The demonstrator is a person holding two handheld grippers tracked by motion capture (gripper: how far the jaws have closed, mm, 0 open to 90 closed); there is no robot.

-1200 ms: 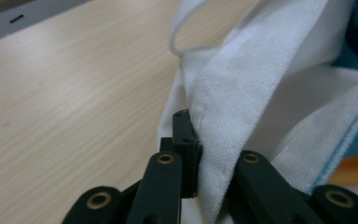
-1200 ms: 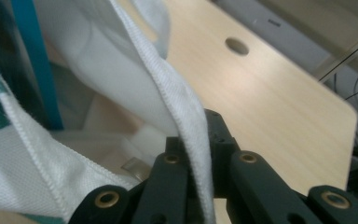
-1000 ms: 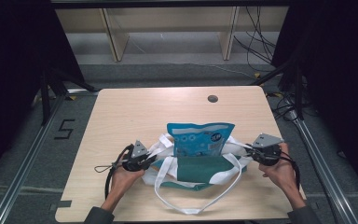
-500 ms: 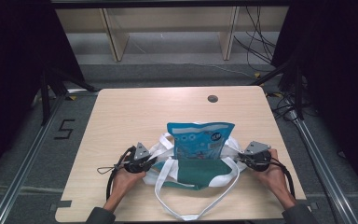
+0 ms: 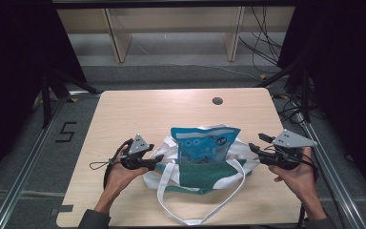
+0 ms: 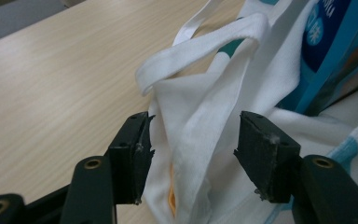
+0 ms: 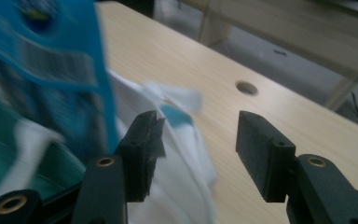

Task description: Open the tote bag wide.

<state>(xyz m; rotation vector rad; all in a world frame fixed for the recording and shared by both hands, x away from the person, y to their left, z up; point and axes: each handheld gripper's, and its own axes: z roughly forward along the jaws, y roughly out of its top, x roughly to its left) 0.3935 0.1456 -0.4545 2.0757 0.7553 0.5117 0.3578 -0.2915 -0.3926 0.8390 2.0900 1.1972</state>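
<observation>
Two grippers are flanking a white-and-green tote bag [image 5: 205, 169] lying near the front edge of the wooden table [image 5: 138, 109], with a blue snack pouch [image 5: 204, 143] standing halfway out of its mouth. The left gripper [image 5: 158, 160] has just been opening; its jaws are standing apart around a fold of white bag fabric [image 6: 200, 130], pressing nothing. The right gripper [image 5: 253, 149] has also just been opening and is gaping beside the bag's edge, holding nothing. Judging by this, the release is under way, so both hands should be pulling straight back, keeping clear of the long white straps [image 5: 198, 210] so nothing is snagging or tipping the pouch.
</observation>
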